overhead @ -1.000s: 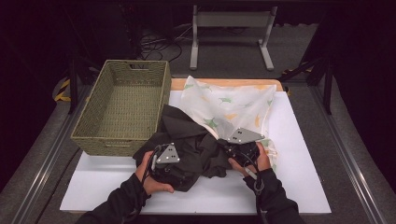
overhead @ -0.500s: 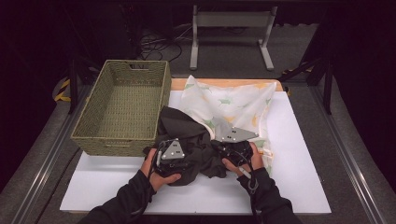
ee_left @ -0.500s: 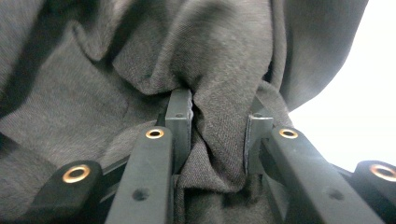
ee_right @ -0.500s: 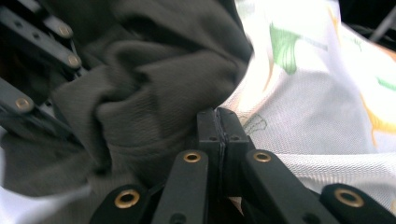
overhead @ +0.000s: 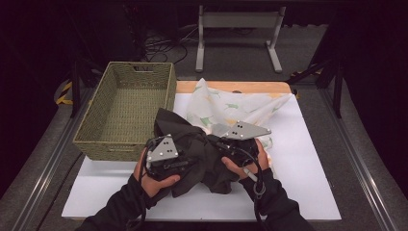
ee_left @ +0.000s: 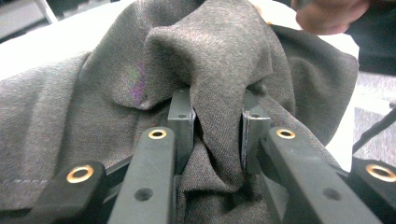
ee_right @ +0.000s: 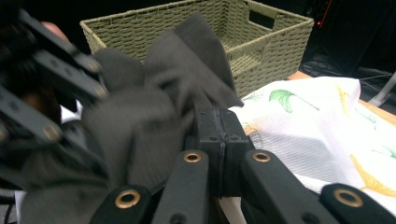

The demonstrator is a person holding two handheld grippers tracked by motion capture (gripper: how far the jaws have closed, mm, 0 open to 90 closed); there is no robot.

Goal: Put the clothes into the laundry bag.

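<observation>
The person's two forearms are coming in from the near edge of the tabletop (overhead: 312,159), sleeves dark, hands angled toward each other over a bunched dark grey garment (overhead: 202,154). The left hand (overhead: 156,175) is wrapping its gripper from below and the side, its grey plate facing up. In the left gripper view, the left gripper (ee_left: 217,126) is holding its jaws part-way apart, with a raised fold of the grey garment (ee_left: 219,70) standing between them; the fabric is filling the gap and touching both pads. The right hand (overhead: 245,161) is cupping its gripper from the near side, and the cable is trailing back along the wrist. In the right gripper view, the right gripper (ee_right: 218,126) is pressing its jaws together, and the dark garment (ee_right: 154,98) is bunching against and over their left side; whether cloth is pinched between them cannot be told. The garment is lying near the middle of the tabletop, partly over a white cloth printed with green and yellow shapes (overhead: 231,103), just right of a woven basket (overhead: 125,108).
</observation>
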